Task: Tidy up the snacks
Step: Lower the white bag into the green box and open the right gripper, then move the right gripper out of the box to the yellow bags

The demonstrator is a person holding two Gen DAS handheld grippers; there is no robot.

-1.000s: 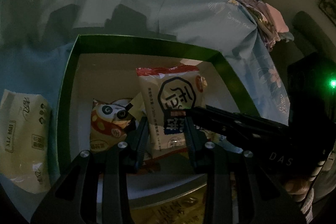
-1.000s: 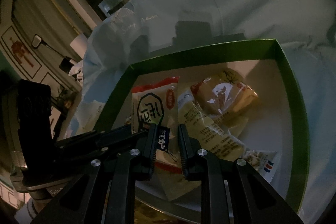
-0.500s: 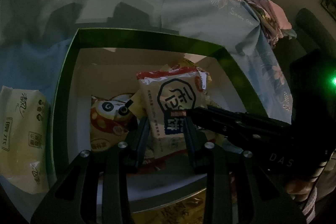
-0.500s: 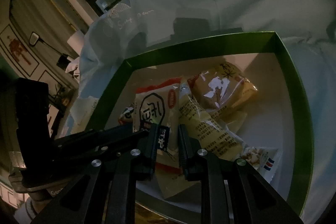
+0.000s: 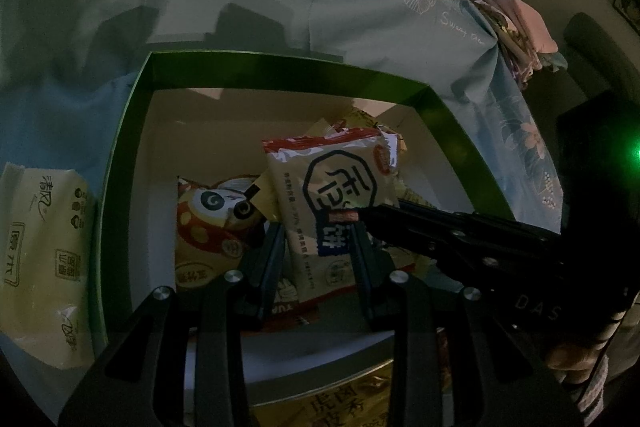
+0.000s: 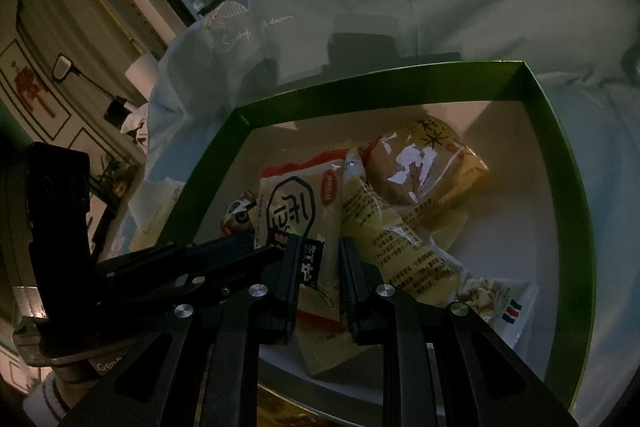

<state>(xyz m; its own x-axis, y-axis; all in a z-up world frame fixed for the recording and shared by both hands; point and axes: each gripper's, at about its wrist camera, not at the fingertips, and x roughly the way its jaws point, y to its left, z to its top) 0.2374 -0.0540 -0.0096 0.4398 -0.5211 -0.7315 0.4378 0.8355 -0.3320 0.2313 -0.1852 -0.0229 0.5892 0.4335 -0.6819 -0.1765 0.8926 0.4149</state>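
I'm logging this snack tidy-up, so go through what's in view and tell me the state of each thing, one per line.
Green box: open, no lid on it, snacks inside.
Hexagon-logo packet: sealed, propped up in the box, between both grippers' fingers.
Owl packet: sealed, lying in the box.
Clear bread packet: sealed, lying in the box.
Left gripper: open around the hexagon-logo packet.
Right gripper: cannot tell whether it grips.
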